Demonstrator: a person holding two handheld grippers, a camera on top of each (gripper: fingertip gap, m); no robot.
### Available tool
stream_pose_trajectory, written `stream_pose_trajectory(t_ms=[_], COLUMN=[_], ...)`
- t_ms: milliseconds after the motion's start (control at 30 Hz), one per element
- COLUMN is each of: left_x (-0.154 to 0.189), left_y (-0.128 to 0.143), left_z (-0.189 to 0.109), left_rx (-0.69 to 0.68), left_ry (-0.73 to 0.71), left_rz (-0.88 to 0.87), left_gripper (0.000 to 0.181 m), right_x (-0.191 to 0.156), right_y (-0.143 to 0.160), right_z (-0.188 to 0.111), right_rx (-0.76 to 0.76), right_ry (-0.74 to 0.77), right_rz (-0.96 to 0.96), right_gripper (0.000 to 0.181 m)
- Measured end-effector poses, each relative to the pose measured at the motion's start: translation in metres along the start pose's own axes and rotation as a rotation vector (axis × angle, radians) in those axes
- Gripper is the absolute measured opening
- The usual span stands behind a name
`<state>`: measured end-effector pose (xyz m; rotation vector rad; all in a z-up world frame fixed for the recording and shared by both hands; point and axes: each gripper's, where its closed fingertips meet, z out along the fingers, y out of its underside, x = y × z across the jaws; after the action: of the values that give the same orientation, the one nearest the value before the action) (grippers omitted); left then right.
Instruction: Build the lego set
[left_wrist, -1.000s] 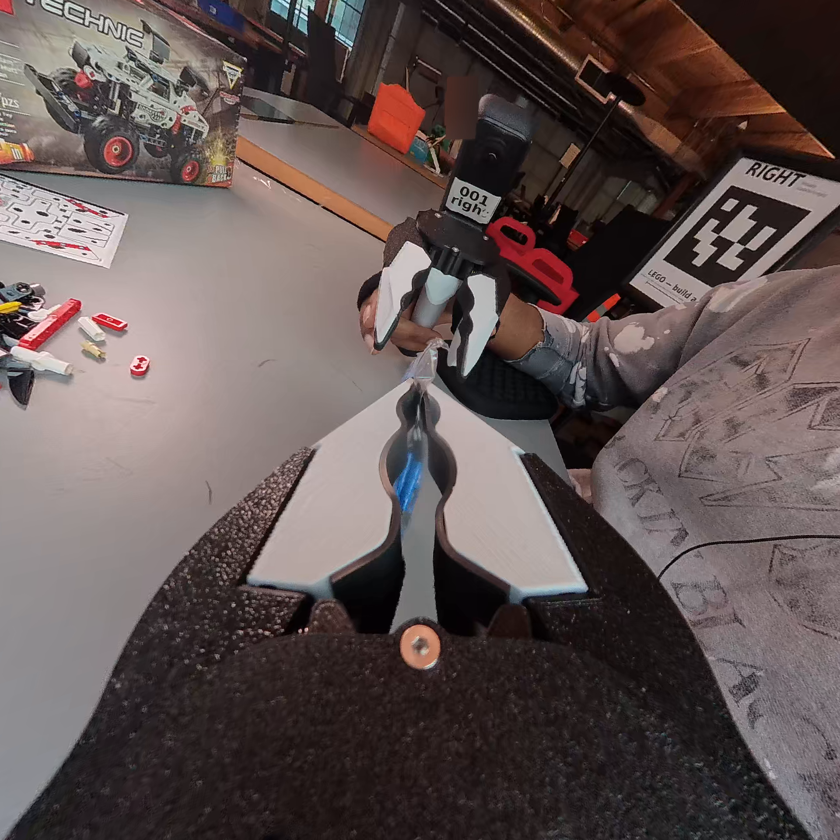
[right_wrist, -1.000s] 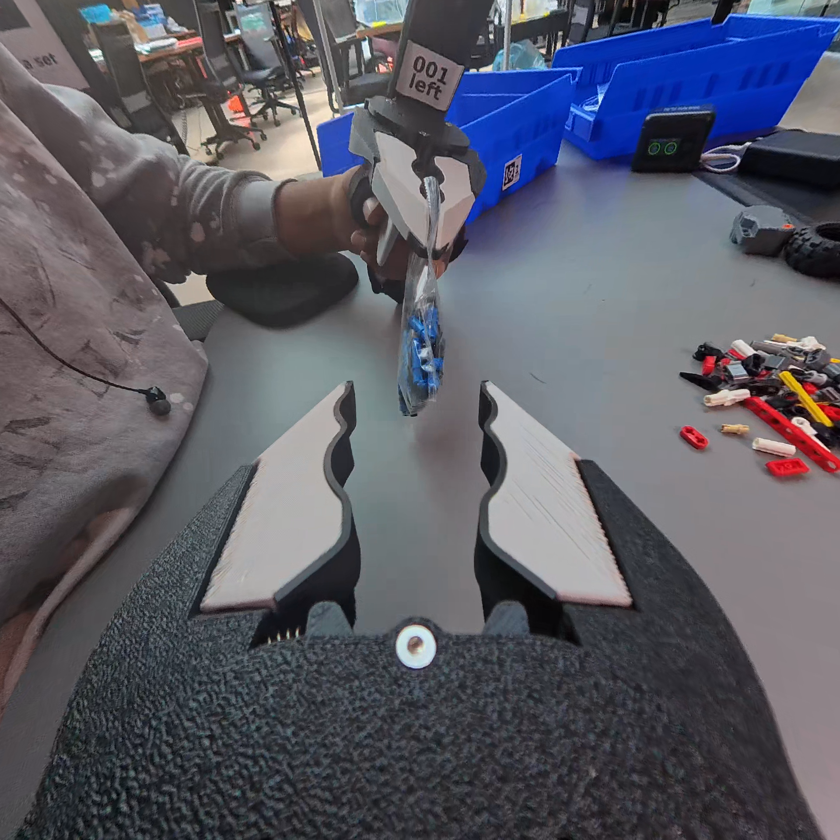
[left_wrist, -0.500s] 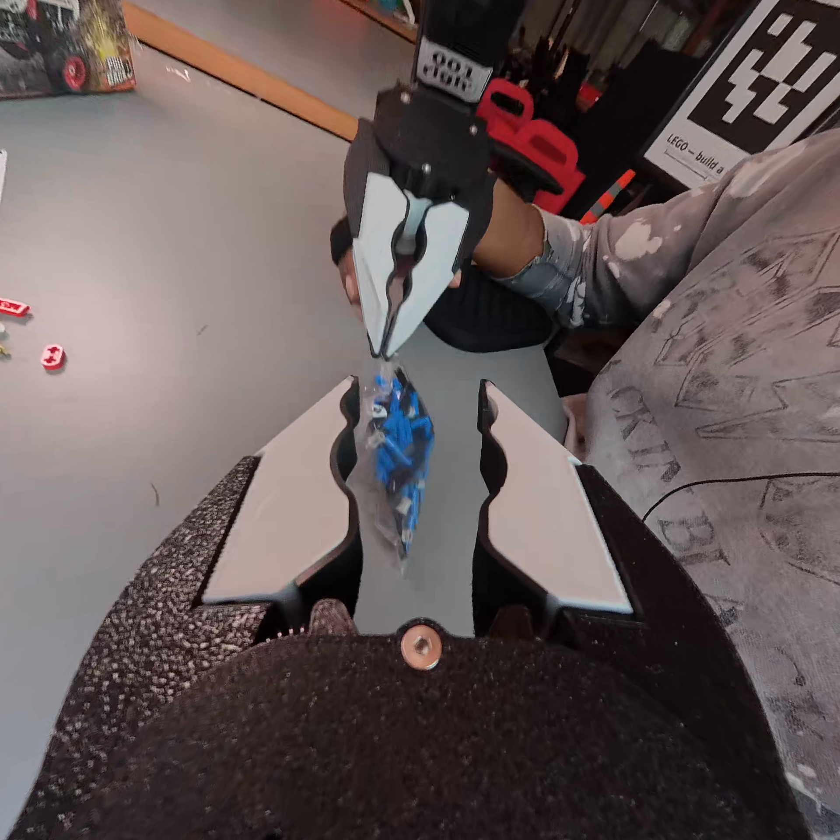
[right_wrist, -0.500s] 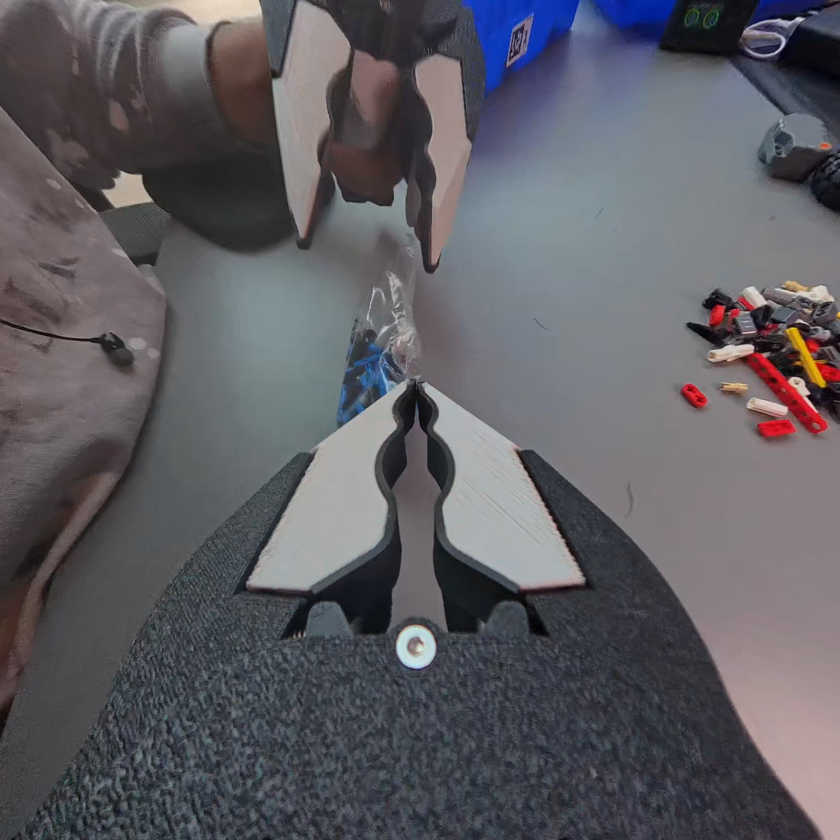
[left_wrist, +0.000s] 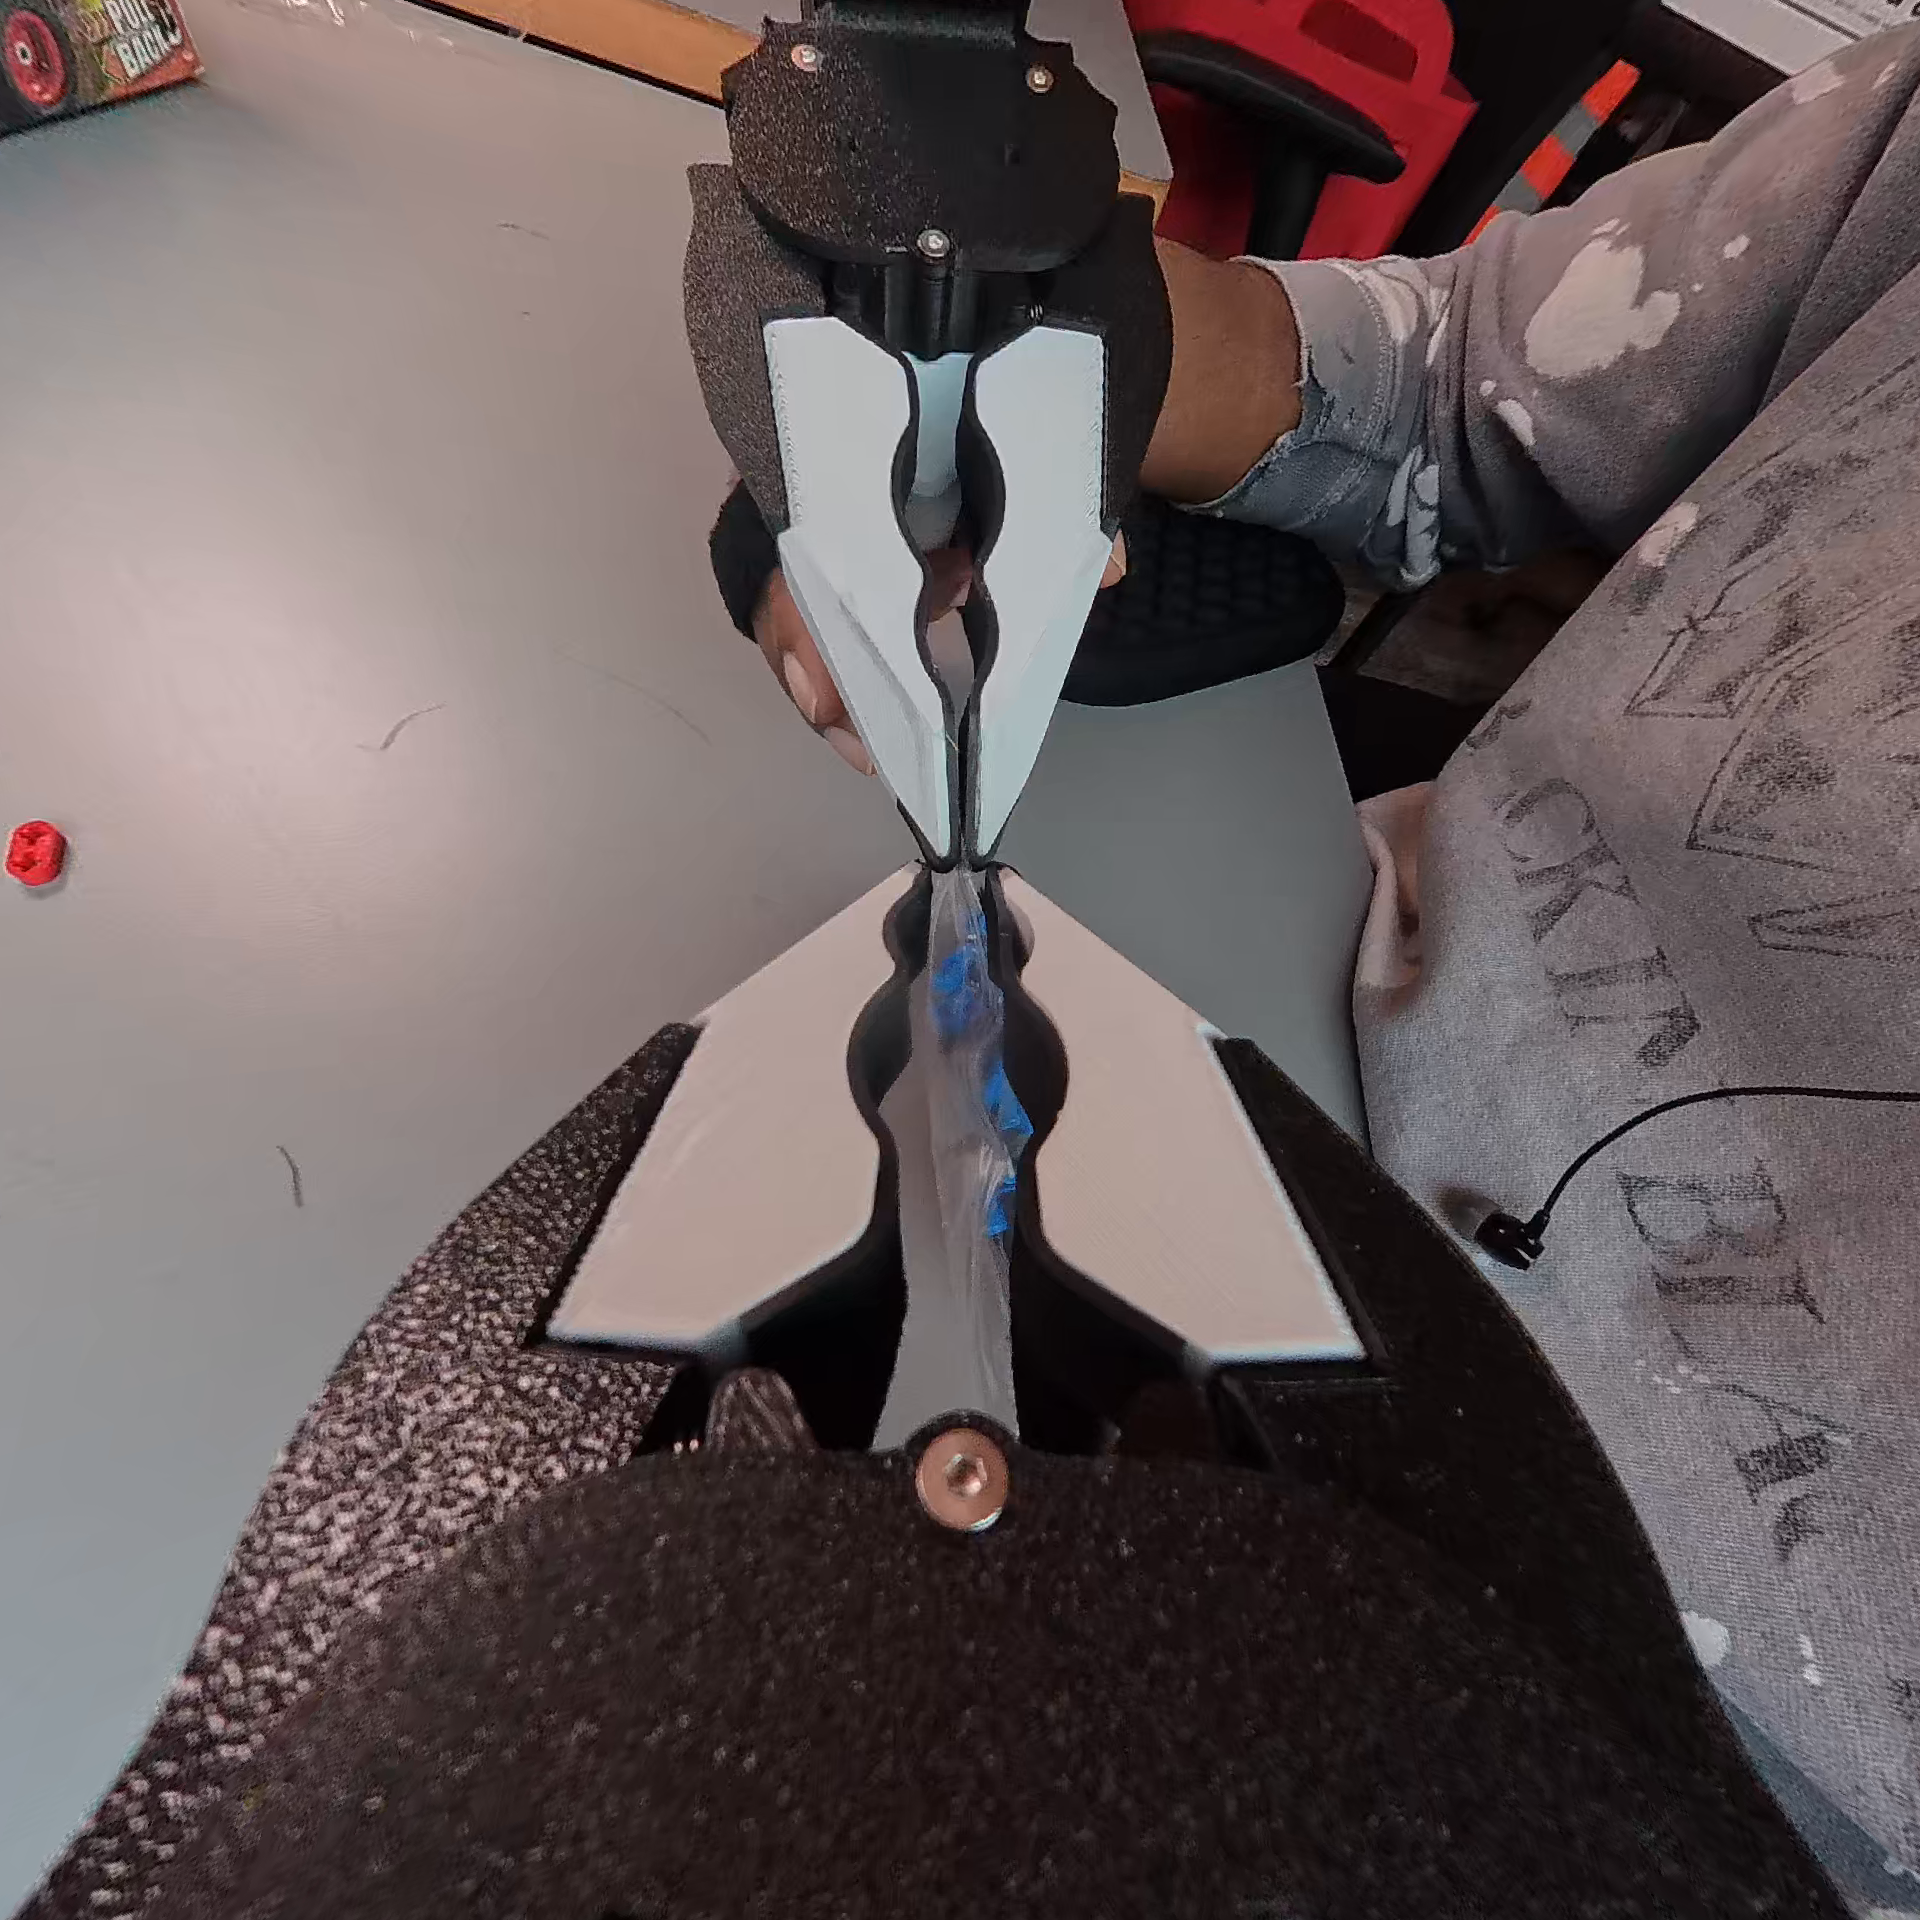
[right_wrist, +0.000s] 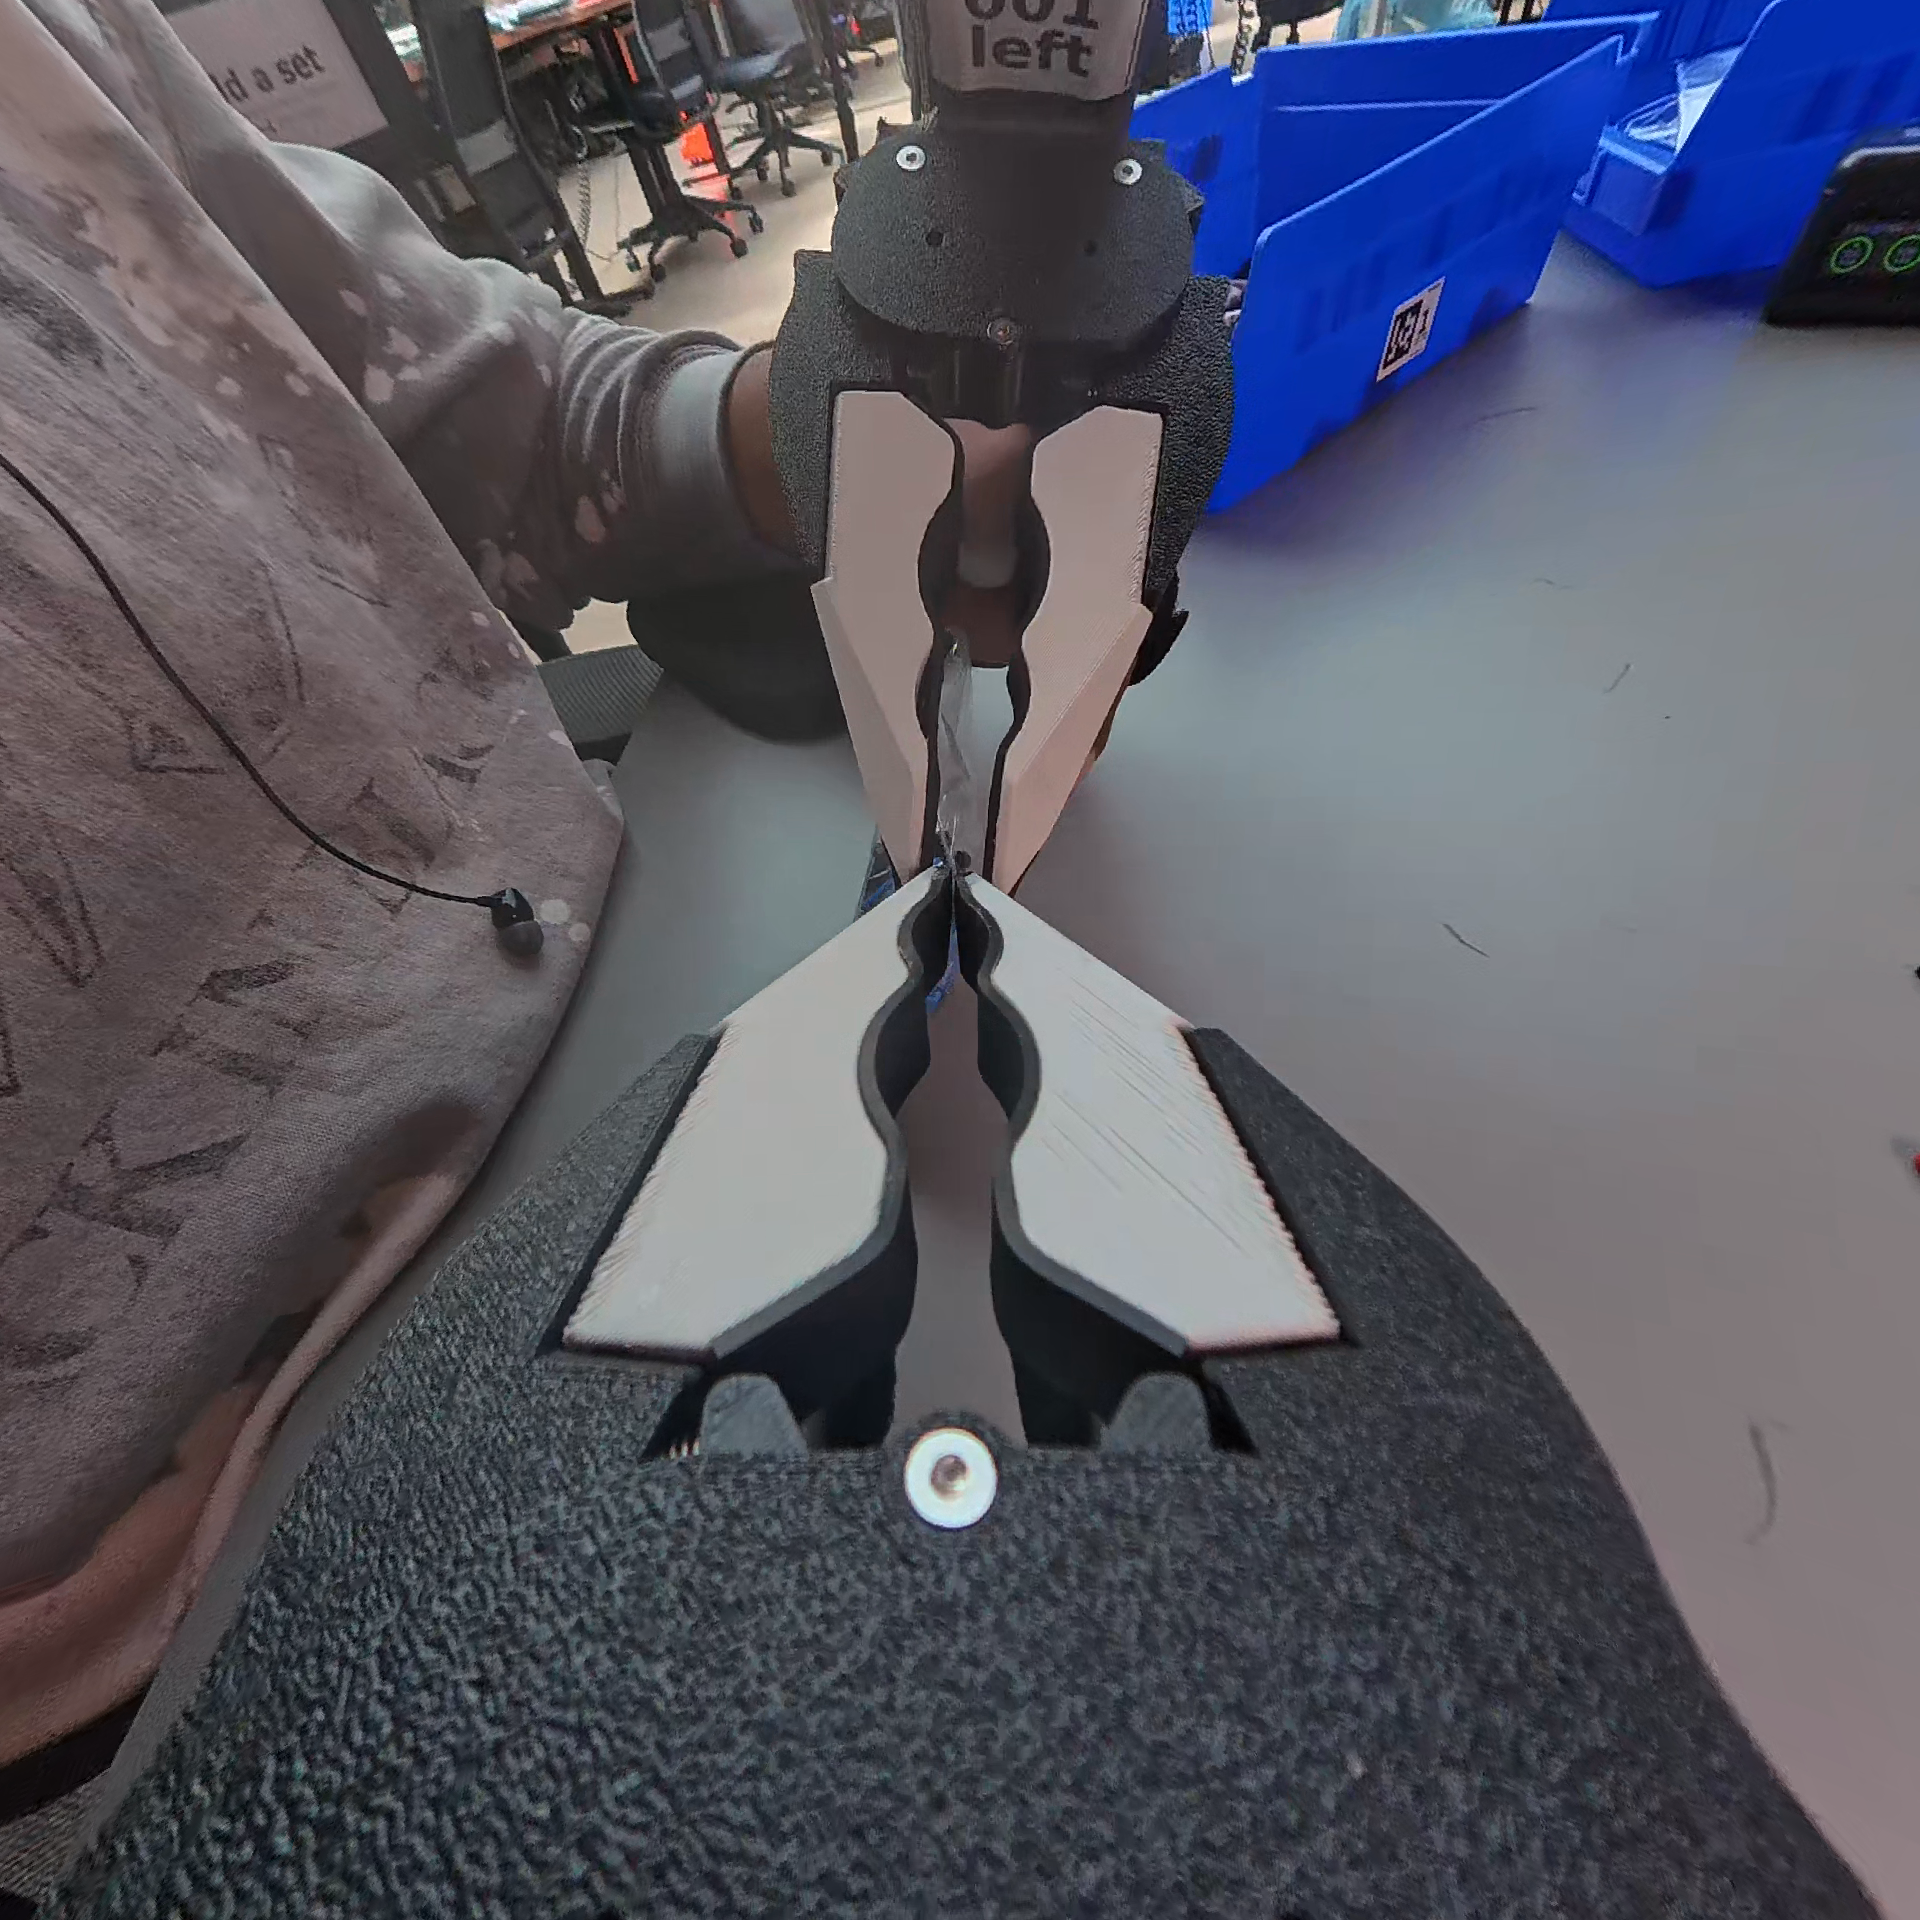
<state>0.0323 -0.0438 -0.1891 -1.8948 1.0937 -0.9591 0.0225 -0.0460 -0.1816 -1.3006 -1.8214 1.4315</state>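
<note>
Pinching one clear bag of blue pieces (left_wrist: 971, 1091) tip to tip at frame centre, the left gripper (left_wrist: 954, 883) and right gripper (right_wrist: 951, 883) are both pressing together on its top edge, its long axis hanging beneath the left jaws.

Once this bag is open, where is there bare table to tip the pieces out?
Bare table lies left of the grippers, bordered by the box corner and one red piece. More lies right of them, short of the blue bins. Crowded: the edge by the person's sleeve.
</note>
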Motion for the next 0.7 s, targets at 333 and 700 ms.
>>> stream_pose_trajectory(t_ms=[333, 700], left_x=[-0.0002, 0.0002], left_y=[0.0056, 0.0047], left_z=[-0.0027, -0.0033], left_rx=[0.004, 0.025], left_ry=[0.049, 0.078], left_rz=[-0.075, -0.123], left_gripper=[0.0, 0.0], right_x=[-0.0001, 0.0021], right_y=[0.0024, 0.001], right_z=[-0.0032, -0.0024], right_rx=[0.012, -0.026], right_ry=[0.009, 0.137], right_rz=[-0.044, -0.291], right_gripper=[0.007, 0.006])
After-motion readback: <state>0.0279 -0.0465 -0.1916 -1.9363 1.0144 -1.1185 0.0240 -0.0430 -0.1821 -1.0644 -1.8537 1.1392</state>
